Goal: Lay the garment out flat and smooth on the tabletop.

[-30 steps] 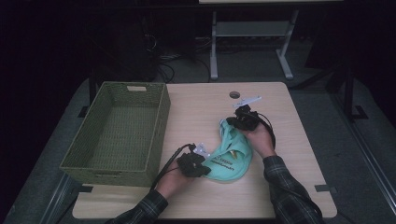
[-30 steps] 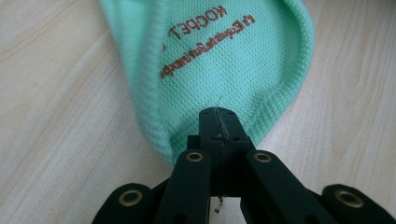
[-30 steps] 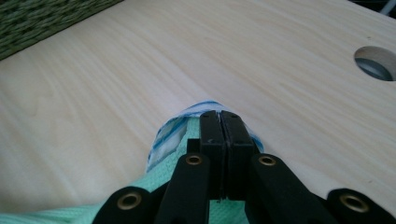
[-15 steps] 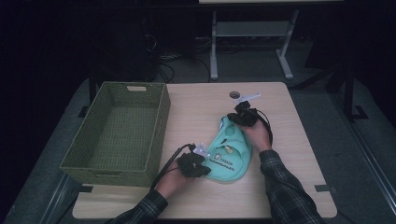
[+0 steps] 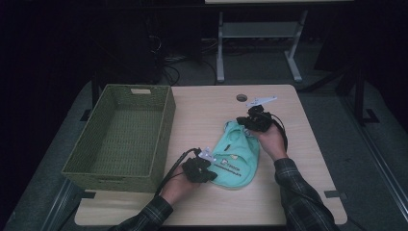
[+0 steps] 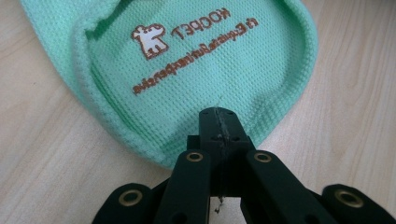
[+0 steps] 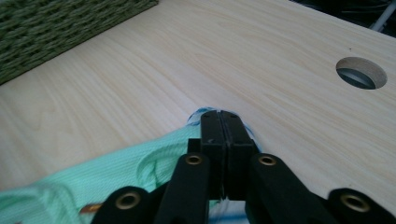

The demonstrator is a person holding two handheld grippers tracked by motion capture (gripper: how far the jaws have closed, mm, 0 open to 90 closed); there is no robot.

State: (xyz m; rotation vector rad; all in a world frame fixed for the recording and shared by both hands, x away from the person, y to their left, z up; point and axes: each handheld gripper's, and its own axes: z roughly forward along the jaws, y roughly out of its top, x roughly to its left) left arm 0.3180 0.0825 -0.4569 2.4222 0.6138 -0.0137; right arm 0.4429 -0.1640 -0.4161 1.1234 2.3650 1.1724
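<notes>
Sitting at the far left, the green woven basket (image 5: 122,134) is beside you; your left hand-held gripper (image 5: 208,172) is pinching the mint bib's (image 5: 236,156) near edge on the worktop (image 5: 211,103), while your right hand-held gripper (image 5: 244,121) is clamping its far end.

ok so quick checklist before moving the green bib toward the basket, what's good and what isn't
1. Left gripper shut on the green bib at its near rounded edge: ok.
2. Right gripper shut on the bib's far end, fabric pinched between the jaws: ok.
3. Bib flat and smooth: not ok, it lies bunched near the right gripper.
4. Woven basket ready to take it: ok, nothing inside it.
5. Table between bib and basket free of obstacles: ok.
6. How deep each gripper bites into the fabric: cannot tell.
</notes>
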